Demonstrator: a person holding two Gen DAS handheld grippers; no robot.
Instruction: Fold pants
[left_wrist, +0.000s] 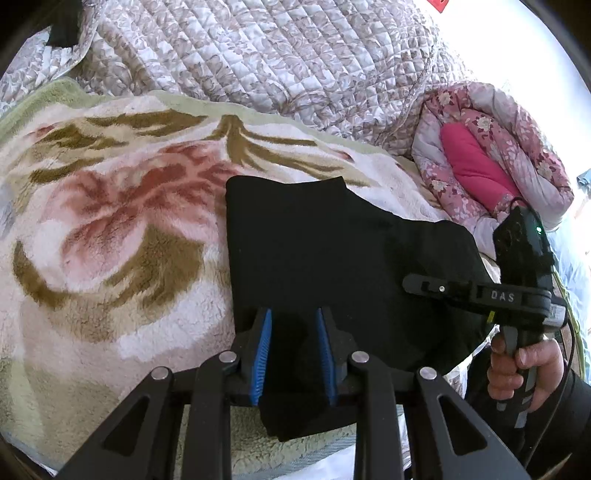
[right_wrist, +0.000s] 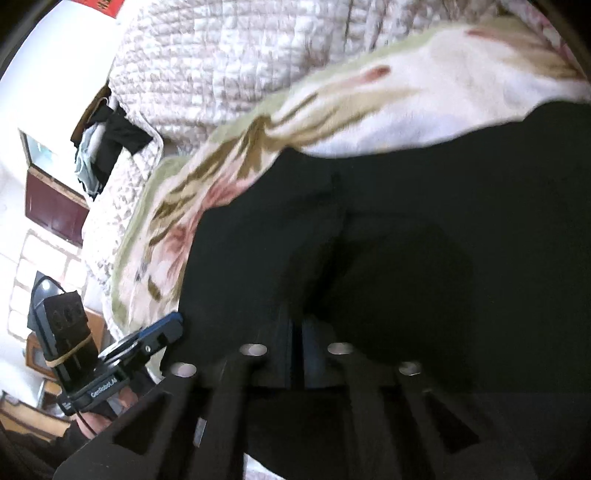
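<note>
The black pants (left_wrist: 332, 251) lie folded into a compact block on a fleece flower blanket (left_wrist: 110, 240). My left gripper (left_wrist: 293, 317) is open, its blue pads over the near edge of the pants, with nothing between them. My right gripper (left_wrist: 413, 286) reaches in from the right, low over the pants' right side. In the right wrist view its jaws (right_wrist: 297, 325) stand nearly together just above the black pants (right_wrist: 424, 240); whether cloth is pinched is hidden in the dark. The left gripper (right_wrist: 166, 330) shows at that view's left.
A quilted grey-white bedspread (left_wrist: 277, 62) lies behind the blanket. A rolled pink floral quilt (left_wrist: 498, 158) sits at the right. Dark clothes (right_wrist: 110, 144) hang at the bed's far edge. The blanket's near edge (left_wrist: 295, 454) is close below the pants.
</note>
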